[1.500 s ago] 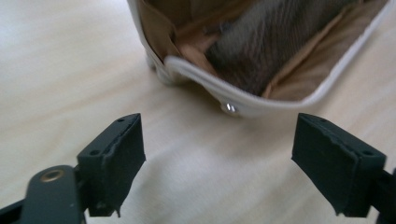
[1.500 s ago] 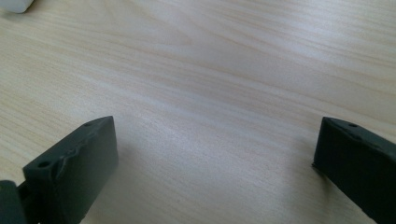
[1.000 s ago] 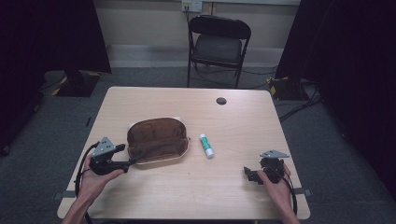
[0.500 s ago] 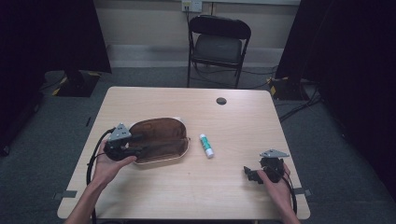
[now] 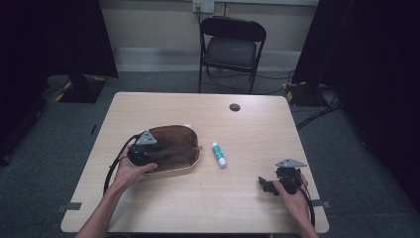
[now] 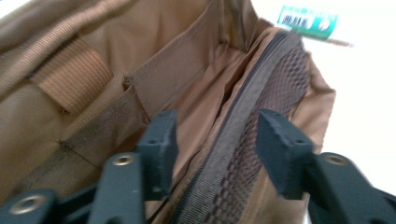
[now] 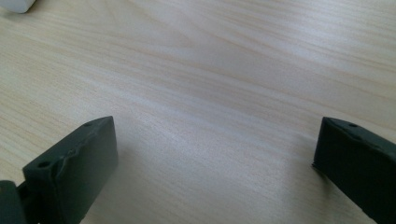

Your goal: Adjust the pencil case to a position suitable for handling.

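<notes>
A brown fabric pouch (image 5: 173, 148) lies left of the table's middle, its mouth unzipped. My left gripper (image 5: 143, 151) is at the pouch's left end, held by a hand. In the left gripper view the jaws (image 6: 215, 135) stand open on either side of the pouch's zipper edge (image 6: 243, 135), with the brown lining (image 6: 140, 56) beyond. A white and green glue stick (image 5: 219, 154) lies just right of the pouch, and its label (image 6: 306, 21) is visible past the pouch rim. My right gripper (image 5: 270, 185) rests near the front right corner, open over bare wood (image 7: 215, 154).
A small black disc (image 5: 235, 107) sits near the table's far edge. A black folding chair (image 5: 232, 47) stands behind the table. A white object (image 7: 16, 4) shows at the top left corner of the right gripper view.
My left gripper has travelled from the table's front left up and right onto the pouch's left end. The right gripper has stayed where it was.
</notes>
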The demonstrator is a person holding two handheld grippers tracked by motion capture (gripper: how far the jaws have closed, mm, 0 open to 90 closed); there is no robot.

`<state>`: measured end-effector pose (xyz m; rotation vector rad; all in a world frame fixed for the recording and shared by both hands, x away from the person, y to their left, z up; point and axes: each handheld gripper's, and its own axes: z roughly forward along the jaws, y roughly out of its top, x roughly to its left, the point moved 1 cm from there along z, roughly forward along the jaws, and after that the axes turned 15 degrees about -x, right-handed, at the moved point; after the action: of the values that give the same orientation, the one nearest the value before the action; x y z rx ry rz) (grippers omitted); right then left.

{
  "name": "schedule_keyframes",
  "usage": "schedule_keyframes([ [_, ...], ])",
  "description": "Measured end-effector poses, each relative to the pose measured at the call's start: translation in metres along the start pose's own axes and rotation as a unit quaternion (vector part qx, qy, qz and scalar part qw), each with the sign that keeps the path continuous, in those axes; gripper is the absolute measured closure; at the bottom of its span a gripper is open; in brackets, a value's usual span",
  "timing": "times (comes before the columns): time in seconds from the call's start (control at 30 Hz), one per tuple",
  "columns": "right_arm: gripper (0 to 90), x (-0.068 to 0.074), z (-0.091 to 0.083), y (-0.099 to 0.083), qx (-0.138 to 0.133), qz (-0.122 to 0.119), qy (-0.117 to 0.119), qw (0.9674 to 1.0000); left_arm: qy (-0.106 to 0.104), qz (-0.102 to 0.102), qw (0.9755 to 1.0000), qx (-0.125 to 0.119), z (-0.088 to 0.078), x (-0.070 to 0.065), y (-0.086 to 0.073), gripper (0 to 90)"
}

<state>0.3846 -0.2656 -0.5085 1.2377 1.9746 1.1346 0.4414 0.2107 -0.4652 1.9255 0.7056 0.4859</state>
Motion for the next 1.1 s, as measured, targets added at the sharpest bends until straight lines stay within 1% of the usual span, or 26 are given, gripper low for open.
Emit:
schedule_keyframes([
  [0.03,0.0,0.000,0.000,0.000,0.000,0.000,0.000,1.0000,0.000,0.000,1.0000,0.000,0.000,0.000,0.000,54.2],
  [0.07,0.0,0.000,0.000,0.000,0.000,0.000,-0.001,1.0000,-0.002,0.005,0.9999,0.012,0.001,0.001,-0.001,54.2],
  [0.1,0.0,0.000,0.000,0.000,0.000,0.000,0.000,1.0000,-0.010,0.001,0.9998,0.016,0.003,0.000,-0.002,56.9],
  [0.13,0.0,0.000,0.000,0.000,0.000,0.000,-0.001,1.0000,-0.008,0.009,0.9996,0.025,0.005,-0.002,-0.003,58.7],
  [0.17,0.0,0.000,0.000,0.000,0.000,-0.001,0.000,1.0000,-0.007,0.010,0.9996,0.027,0.005,-0.002,-0.004,59.3],
  [0.2,0.0,0.000,0.000,0.000,0.000,-0.001,0.000,1.0000,-0.005,0.004,0.9998,0.020,0.006,-0.003,-0.005,59.3],
  [0.23,0.0,0.000,0.000,0.000,0.000,-0.001,0.000,1.0000,-0.007,0.002,0.9997,0.023,0.006,-0.003,-0.005,60.6],
  [0.3,0.0,0.000,0.000,0.000,-0.001,0.000,0.000,1.0000,-0.012,0.013,0.9993,0.031,0.006,-0.003,-0.005,66.4],
  [0.33,0.0,0.000,0.000,0.000,-0.001,0.000,0.000,1.0000,-0.013,0.007,0.9995,0.026,0.006,-0.006,-0.005,66.4],
  [0.37,0.0,0.000,0.000,0.000,-0.001,-0.001,0.000,1.0000,-0.017,0.015,0.9992,0.034,0.005,-0.006,-0.005,67.1],
  [0.4,0.0,0.000,0.000,0.000,-0.001,-0.001,0.000,1.0000,-0.018,0.015,0.9991,0.035,0.005,-0.006,-0.005,67.5],
  [0.57,0.0,0.000,0.000,0.000,-0.001,-0.001,0.000,1.0000,-0.015,0.017,0.9992,0.034,0.005,-0.008,-0.006,68.4],
  [0.63,0.0,0.000,0.000,0.000,0.000,-0.001,0.000,1.0000,-0.015,0.017,0.9992,0.033,0.004,-0.009,-0.005,70.7],
  [0.67,0.0,0.000,0.000,0.000,-0.001,-0.001,0.000,1.0000,-0.016,0.014,0.9993,0.029,0.003,-0.010,-0.005,70.7],
  [0.73,0.0,0.000,0.000,0.000,-0.001,0.000,0.000,1.0000,-0.023,0.013,0.9992,0.032,0.001,-0.011,-0.005,74.0],
  [0.77,0.0,0.000,0.000,0.000,0.000,0.000,-0.001,1.0000,-0.021,0.010,0.9993,0.028,0.001,-0.013,-0.006,74.3],
  [0.8,0.0,0.000,0.000,0.000,0.000,0.000,0.000,1.0000,-0.024,0.010,0.9993,0.027,0.000,-0.014,-0.006,74.5],
  [0.83,0.0,0.000,0.000,0.000,0.000,0.000,-0.001,1.0000,-0.025,0.013,0.9991,0.033,-0.001,-0.014,-0.006,74.9],
  [0.87,0.0,0.000,0.000,0.000,0.000,0.000,-0.001,1.0000,-0.029,0.009,0.9992,0.028,-0.001,-0.014,-0.006,75.0],
  [0.9,0.0,0.000,0.000,0.000,0.000,0.000,-0.001,1.0000,-0.029,0.011,0.9990,0.034,-0.002,-0.015,-0.006,75.2],
  [0.93,0.0,0.000,0.000,0.000,0.000,0.000,-0.001,1.0000,-0.032,0.009,0.9989,0.034,-0.003,-0.016,-0.006,75.3],
  [0.97,0.0,0.000,0.000,0.000,0.000,0.000,-0.001,1.0000,-0.033,0.004,0.9991,0.027,-0.004,-0.019,-0.007,75.3],
  [1.0,0.0,0.000,0.000,0.000,0.000,0.000,-0.001,1.0000,-0.033,0.004,0.9991,0.027,-0.004,-0.019,-0.007,75.3],
  [1.03,0.0,0.000,0.000,0.000,0.000,0.000,0.000,1.0000,-0.037,0.011,0.9988,0.029,-0.004,-0.021,-0.008,75.3],
  [1.07,0.0,0.000,0.000,0.000,-0.001,0.000,0.000,1.0000,-0.034,0.002,0.9993,0.018,-0.004,-0.024,-0.009,75.3],
  [1.1,0.0,0.000,0.000,0.000,0.000,-0.001,0.000,1.0000,-0.042,0.007,0.9987,0.029,-0.006,-0.025,-0.009,75.2],
])
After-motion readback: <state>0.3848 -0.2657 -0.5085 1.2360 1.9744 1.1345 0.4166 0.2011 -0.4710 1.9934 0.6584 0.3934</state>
